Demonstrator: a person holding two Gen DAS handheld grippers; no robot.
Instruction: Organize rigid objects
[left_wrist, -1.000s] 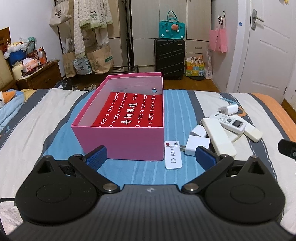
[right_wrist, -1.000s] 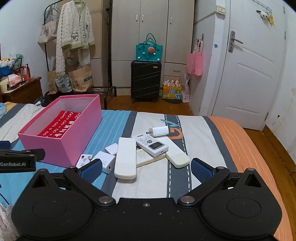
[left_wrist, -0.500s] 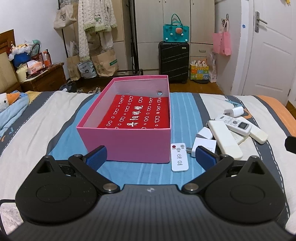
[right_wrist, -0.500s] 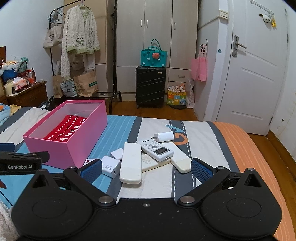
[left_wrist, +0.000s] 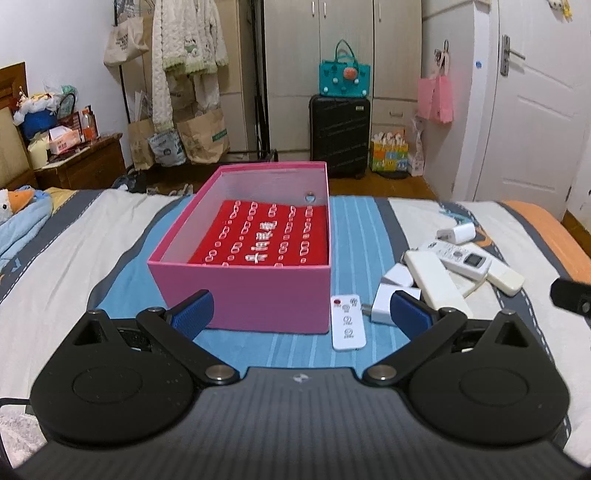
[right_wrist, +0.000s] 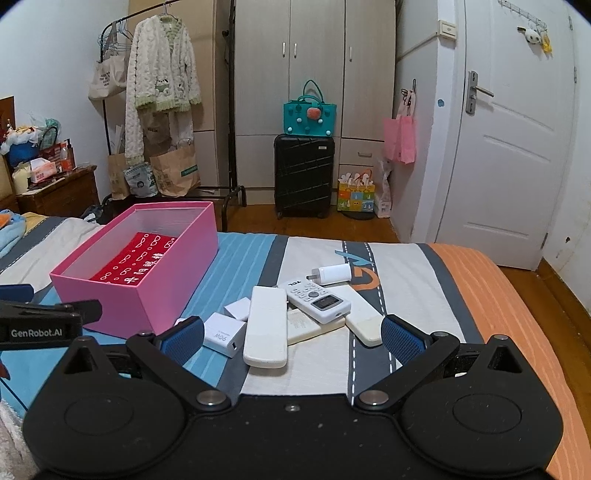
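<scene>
Now both my left tool and right tool gape wide, empty; pink box at twelve o'clock, remotes at two.

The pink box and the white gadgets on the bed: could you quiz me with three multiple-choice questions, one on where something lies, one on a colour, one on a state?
1. Where does the small remote with the red button lie?
A. inside the pink box
B. on the bed beside the box's near right corner
C. on the suitcase

2. What colour lines the floor of the pink box?
A. red
B. green
C. yellow

3. How is the right gripper?
A. shut on a charger
B. shut, holding nothing
C. open, holding nothing

Answers: 1 B, it rests on the blue stripes by that corner. 2 A, a red sheet with white print shows inside. 3 C, its blue pads stand wide apart above the pile.
</scene>
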